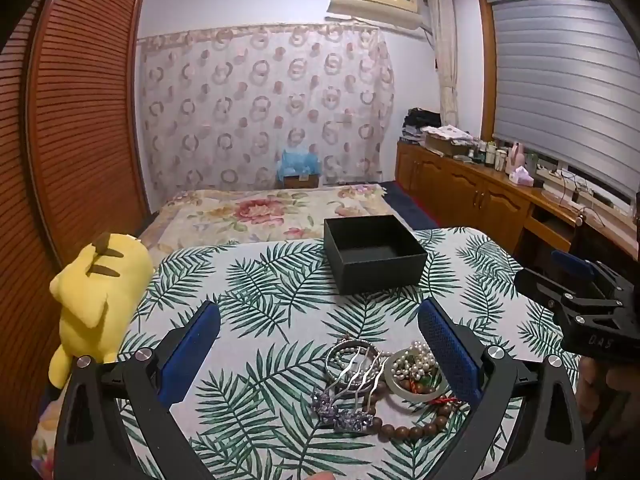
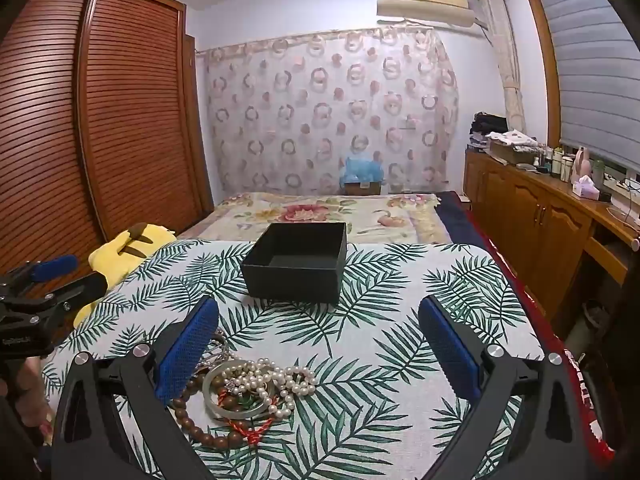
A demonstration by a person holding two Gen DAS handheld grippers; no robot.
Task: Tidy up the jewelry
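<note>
A heap of jewelry lies on the near part of a leaf-print table (image 1: 256, 280): a pearl necklace (image 2: 276, 380), a pale bangle (image 2: 232, 410), a brown bead bracelet (image 2: 192, 424), and a silver hair comb (image 1: 352, 380) with purple stones. A black open box (image 1: 374, 254) (image 2: 296, 262) stands empty at the table's far side. My left gripper (image 1: 320, 328) hovers open above the heap, its right pad close to the pearls. My right gripper (image 2: 320, 320) is open too, and the heap sits by its left pad. Nothing is held.
A yellow plush toy (image 1: 96, 296) lies off the table's left edge. A bed with a floral cover (image 2: 320, 212) stretches behind the table. Wooden cabinets (image 2: 540, 216) with clutter on top run along the right wall. A slatted wardrobe (image 2: 100, 120) stands to the left.
</note>
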